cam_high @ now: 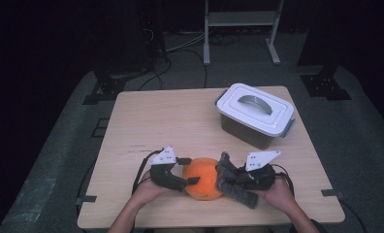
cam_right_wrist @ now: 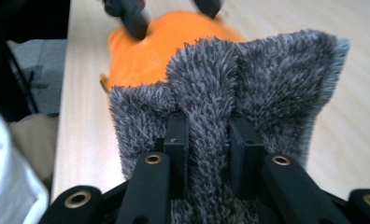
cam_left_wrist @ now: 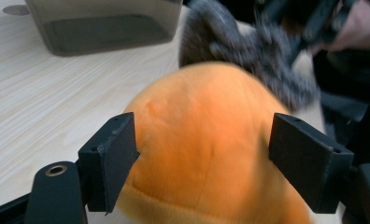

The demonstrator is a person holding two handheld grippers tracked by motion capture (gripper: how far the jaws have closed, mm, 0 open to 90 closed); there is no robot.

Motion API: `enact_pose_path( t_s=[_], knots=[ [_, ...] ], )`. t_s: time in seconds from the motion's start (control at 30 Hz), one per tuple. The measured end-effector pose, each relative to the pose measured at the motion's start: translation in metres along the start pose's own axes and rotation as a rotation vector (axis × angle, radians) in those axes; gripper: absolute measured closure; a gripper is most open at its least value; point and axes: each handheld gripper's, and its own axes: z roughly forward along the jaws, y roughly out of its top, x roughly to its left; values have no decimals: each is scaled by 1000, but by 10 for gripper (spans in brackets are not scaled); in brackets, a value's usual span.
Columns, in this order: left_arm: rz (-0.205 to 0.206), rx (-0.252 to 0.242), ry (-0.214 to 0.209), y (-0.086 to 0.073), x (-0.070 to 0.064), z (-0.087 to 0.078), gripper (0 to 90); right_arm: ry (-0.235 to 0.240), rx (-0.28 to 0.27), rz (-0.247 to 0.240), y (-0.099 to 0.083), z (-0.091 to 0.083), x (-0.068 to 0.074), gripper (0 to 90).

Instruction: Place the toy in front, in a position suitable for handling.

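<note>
An orange plush ball (cam_high: 203,178) rests on the wooden table (cam_high: 166,121) near its front edge. My left gripper (cam_high: 191,171) comes in from the left, its jaws pressed on either side of the ball. In the left gripper view the ball (cam_left_wrist: 206,140) bulges between the two pads of that gripper (cam_left_wrist: 202,158). My right gripper (cam_high: 231,177) is shut on a grey fuzzy cloth (cam_high: 233,187), which stands against the ball's right side. In the right gripper view a fold of the cloth (cam_right_wrist: 267,79) is pinched between that gripper's (cam_right_wrist: 209,135) jaws, with the ball (cam_right_wrist: 155,46) behind it.
A grey box with a white handled lid (cam_high: 255,114) stands at the table's back right, its lid on. Its grey wall (cam_left_wrist: 108,28) appears beyond the ball in the left gripper view. Bare wood lies to the left and in the middle.
</note>
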Motion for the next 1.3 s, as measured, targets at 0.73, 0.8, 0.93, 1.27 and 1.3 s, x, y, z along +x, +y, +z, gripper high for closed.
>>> enact_pose_path(
  t_s=[0.73, 0.8, 0.93, 1.27, 1.3],
  knots=[
    [95, 68, -13, 1, -11, 4, 228, 18, -24, 52, -5, -10, -13, 711],
    [88, 80, -37, 2, -9, 1, 234, 12, -55, 42, 1, -10, -11, 711],
    [97, 39, -8, 6, -8, -2, 233, 20, -38, 21, 6, 0, -7, 707],
    [126, 97, -34, 5, -13, 2, 268, 39, -57, 1, 11, -1, 1, 703],
    [139, 98, -39, 5, -14, 1, 277, 42, -53, 8, 9, -1, -1, 703]
  ],
)
